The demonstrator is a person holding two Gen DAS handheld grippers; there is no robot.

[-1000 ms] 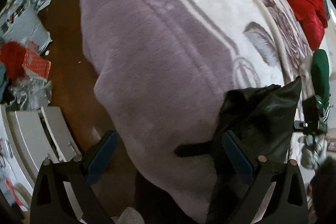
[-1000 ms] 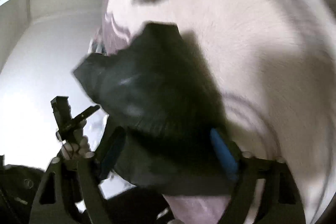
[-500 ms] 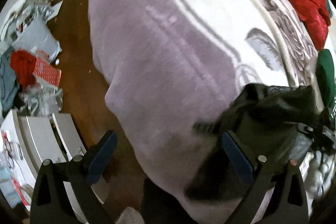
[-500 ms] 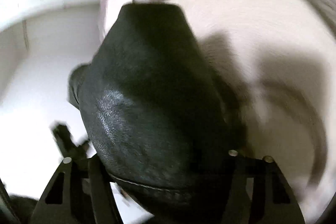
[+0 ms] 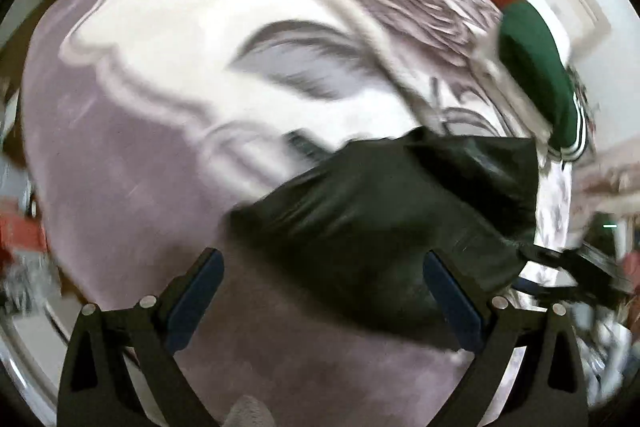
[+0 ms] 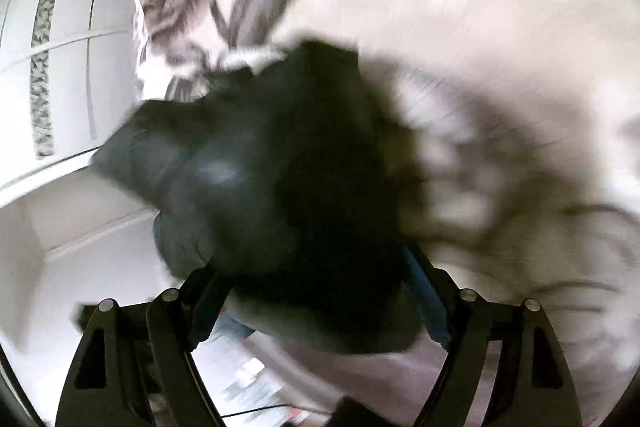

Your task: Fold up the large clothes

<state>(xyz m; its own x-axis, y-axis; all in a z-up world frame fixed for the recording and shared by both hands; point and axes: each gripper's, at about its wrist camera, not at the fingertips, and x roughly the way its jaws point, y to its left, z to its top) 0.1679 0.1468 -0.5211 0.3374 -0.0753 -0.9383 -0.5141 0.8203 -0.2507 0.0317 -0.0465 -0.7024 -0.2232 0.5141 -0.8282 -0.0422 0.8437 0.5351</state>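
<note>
Black leather garment [image 5: 384, 227] on blanket [image 5: 132, 163], left hand-held gripper [image 5: 324, 303] agape (empty), right [image 6: 316, 303] just widened, garment between.

Both grippers angled steeply down, jaws apart.

My left gripper [image 5: 322, 293] points down with its blue pads spread wide and nothing pressed between them. My right gripper [image 6: 316, 297] also tilts down; its jaws have just been opening, and the black garment [image 6: 280, 179] bulges between the fingers, though blur keeps me from telling whether the pads press it.
</note>
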